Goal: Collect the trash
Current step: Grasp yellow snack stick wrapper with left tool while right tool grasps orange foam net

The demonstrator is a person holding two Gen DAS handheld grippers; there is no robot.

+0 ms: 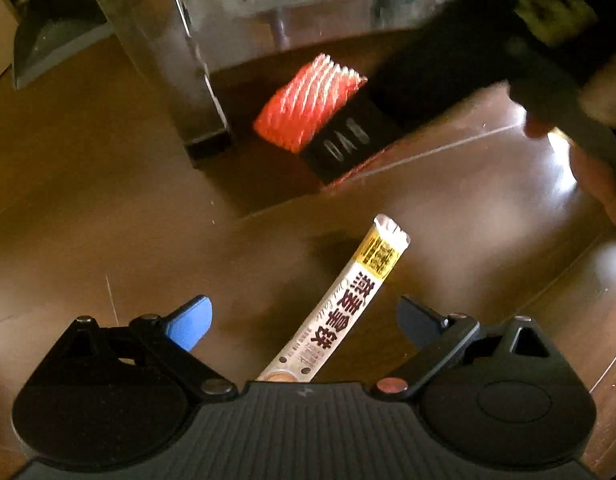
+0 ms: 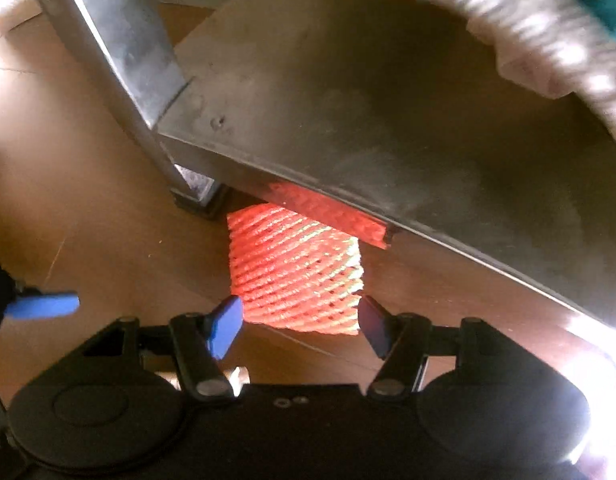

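A long white and yellow sachet [image 1: 348,300] lies on the brown floor. It sits between the blue fingers of my left gripper [image 1: 303,322], which is open and points down at it. A red foam net [image 2: 295,276] lies by the foot of a metal leg and partly under a metal panel. My right gripper [image 2: 299,322] is open, its blue pads flanking the net's near end. In the left wrist view the red foam net [image 1: 308,104] is partly covered by a black finger [image 1: 348,140] of the right gripper.
A shiny metal leg [image 2: 119,52] stands on the floor just left of the net, joined to a dull metal panel [image 2: 368,100]. A white ribbed band [image 2: 548,40] arcs overhead. A person's hand [image 1: 600,184] is at the right. Bright glare [image 1: 560,152] lies on the floor.
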